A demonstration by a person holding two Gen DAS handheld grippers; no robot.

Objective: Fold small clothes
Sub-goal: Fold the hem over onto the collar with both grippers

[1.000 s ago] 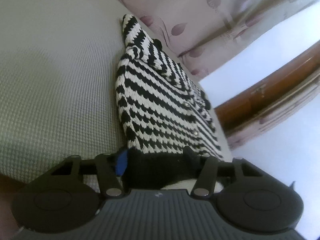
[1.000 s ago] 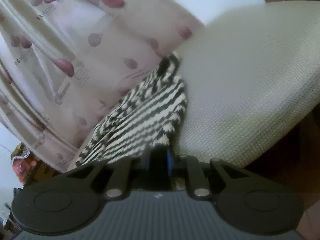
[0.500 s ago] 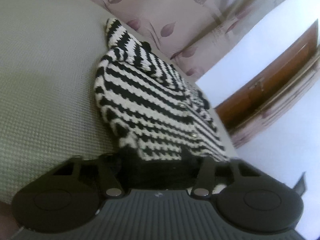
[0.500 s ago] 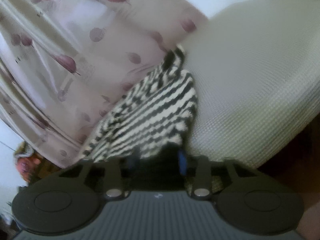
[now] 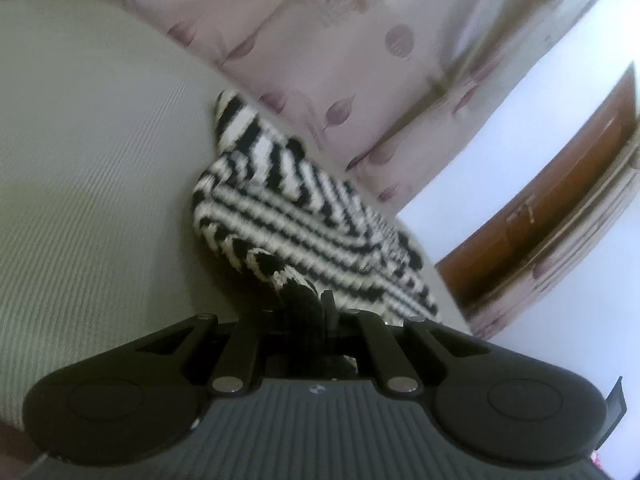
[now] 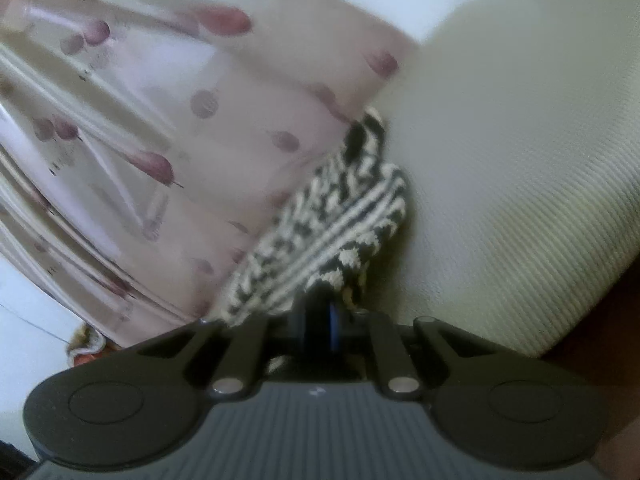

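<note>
A black-and-white striped knit sweater (image 5: pixel 296 216) lies on a pale ribbed mattress (image 5: pixel 88 200), its far edge close to a pink curtain printed with mauve leaves (image 5: pixel 360 60). The left gripper (image 5: pixel 310 304) is clenched on the near hem of the sweater, the knit bunched and lifted off the bed just ahead of the closed jaws, with a shadow beneath the raised fold. In the right wrist view, the right gripper (image 6: pixel 320 316) is likewise clamped on an edge of the same sweater (image 6: pixel 336 224), the striped fabric gathering into the pinched fingers and rising away from the mattress (image 6: pixel 520 200). That view is blurred, so the knit's finer pattern cannot be made out there. The curtain (image 6: pixel 160 120) hangs just behind the garment on that side. Beyond the bed in the left wrist view, a brown wooden door frame (image 5: pixel 560 216) stands against a white wall (image 5: pixel 520 120). Both of the 2 grippers hold the garment at its near end.
</note>
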